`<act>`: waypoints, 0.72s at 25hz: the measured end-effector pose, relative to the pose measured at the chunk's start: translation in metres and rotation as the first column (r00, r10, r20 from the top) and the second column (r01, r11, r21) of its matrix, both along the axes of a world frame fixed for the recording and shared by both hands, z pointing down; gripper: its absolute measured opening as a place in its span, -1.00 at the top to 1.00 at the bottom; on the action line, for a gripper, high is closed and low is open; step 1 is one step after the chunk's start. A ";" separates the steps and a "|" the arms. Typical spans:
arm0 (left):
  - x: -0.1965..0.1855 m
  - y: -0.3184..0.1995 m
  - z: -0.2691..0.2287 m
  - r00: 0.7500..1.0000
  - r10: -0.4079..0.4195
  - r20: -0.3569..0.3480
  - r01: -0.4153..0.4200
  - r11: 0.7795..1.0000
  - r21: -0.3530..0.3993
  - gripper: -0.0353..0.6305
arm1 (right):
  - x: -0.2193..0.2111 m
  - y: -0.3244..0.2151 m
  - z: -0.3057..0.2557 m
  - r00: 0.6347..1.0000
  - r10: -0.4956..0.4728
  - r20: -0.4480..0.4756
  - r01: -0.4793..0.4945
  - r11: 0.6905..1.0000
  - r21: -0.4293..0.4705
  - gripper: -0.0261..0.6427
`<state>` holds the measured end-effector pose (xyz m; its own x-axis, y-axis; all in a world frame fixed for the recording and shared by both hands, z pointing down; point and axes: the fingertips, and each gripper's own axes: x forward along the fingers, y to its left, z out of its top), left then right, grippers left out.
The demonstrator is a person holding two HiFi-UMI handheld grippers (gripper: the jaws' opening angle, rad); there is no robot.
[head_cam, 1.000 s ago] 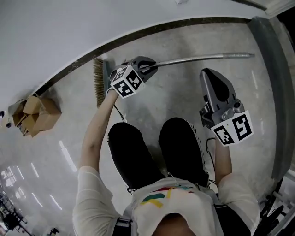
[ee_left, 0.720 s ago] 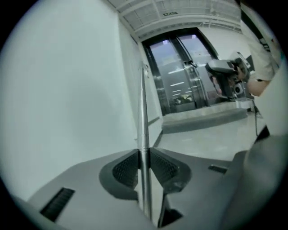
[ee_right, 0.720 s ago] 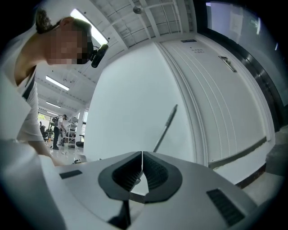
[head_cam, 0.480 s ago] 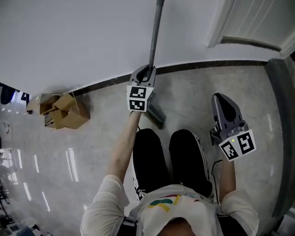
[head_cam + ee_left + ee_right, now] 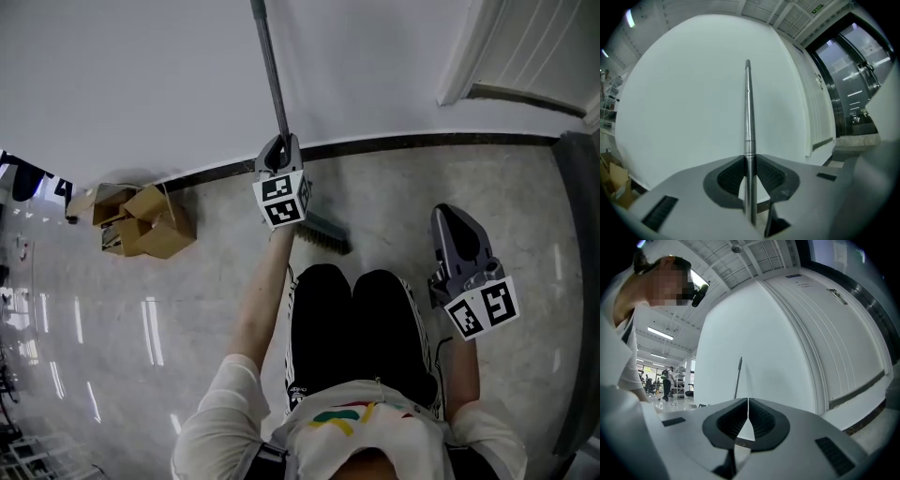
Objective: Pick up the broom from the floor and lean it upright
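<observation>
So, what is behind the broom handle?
A plain white wall, with a dark baseboard where it meets the floor. The left hand-held gripper, shut on the handle, covers its lower part, and whether the handle touches the wall cannot be told.

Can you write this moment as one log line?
left gripper: shut on broom | broom: upright, brush end down | right gripper: shut, empty

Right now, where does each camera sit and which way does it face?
Head view: on the head, looking steeply down at floor; shows legs, left tool on the broom, right tool.
Left tool view: on the left tool, facing the wall; its jaws clamp the broom.
Right tool view: on the right tool, facing wall and door; jaws shut, empty; shirt at left.
Shared: all three show the broom.
</observation>
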<state>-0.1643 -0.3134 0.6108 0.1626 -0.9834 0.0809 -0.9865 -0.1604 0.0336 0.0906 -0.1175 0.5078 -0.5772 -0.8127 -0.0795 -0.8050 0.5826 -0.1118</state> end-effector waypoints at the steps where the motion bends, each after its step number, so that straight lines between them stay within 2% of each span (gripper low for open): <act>1: -0.002 -0.005 0.001 1.000 -0.011 -0.015 0.011 1.000 0.000 0.52 | 0.001 0.002 0.002 1.000 0.003 -0.003 -0.003 1.000 -0.001 0.88; 6: -0.009 -0.028 0.008 0.998 -0.039 -0.047 0.039 0.999 -0.007 0.53 | -0.002 0.003 0.018 1.000 0.003 -0.014 -0.003 0.999 -0.036 0.88; 14: -0.002 -0.041 0.011 0.999 -0.035 -0.039 0.034 0.999 -0.010 0.52 | -0.001 0.000 0.031 1.000 -0.012 -0.009 0.011 0.997 -0.080 0.88; 18: -0.006 -0.041 0.008 0.998 -0.059 -0.007 0.059 0.998 0.000 0.52 | -0.002 0.002 0.036 1.000 -0.019 0.010 0.020 0.996 -0.085 0.88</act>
